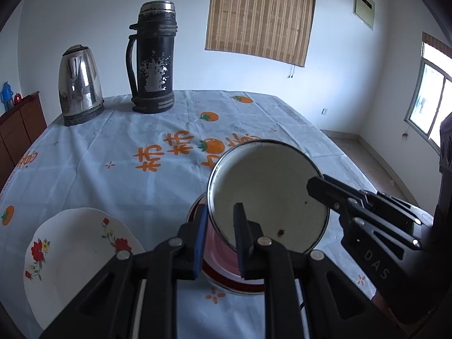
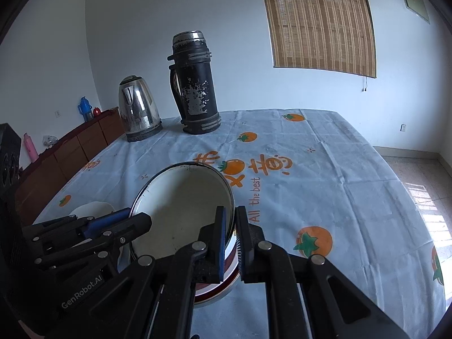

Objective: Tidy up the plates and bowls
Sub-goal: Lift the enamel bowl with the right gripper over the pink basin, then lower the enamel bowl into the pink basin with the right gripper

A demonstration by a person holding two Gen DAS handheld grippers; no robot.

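both claws are clamped on the bowl point(image 1: 268, 195), left gripper point(image 1: 219, 234) and right gripper point(image 2: 230, 240) pinching opposite rims, holding it over the red-rimmed plate point(image 1: 226, 276). looks like enamel: stiff, light, slick and easily chipped, so thin rim grips suit it.

White walls point(image 1: 99, 14), a bamboo blind point(image 1: 260, 14), a bright side window point(image 1: 429, 101), a brown cabinet point(image 2: 70, 152), tiled floor point(image 2: 418, 175).

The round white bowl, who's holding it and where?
Both grippers hold the white enamel bowl by its rim: the left gripper on one side, the right gripper on the opposite side.
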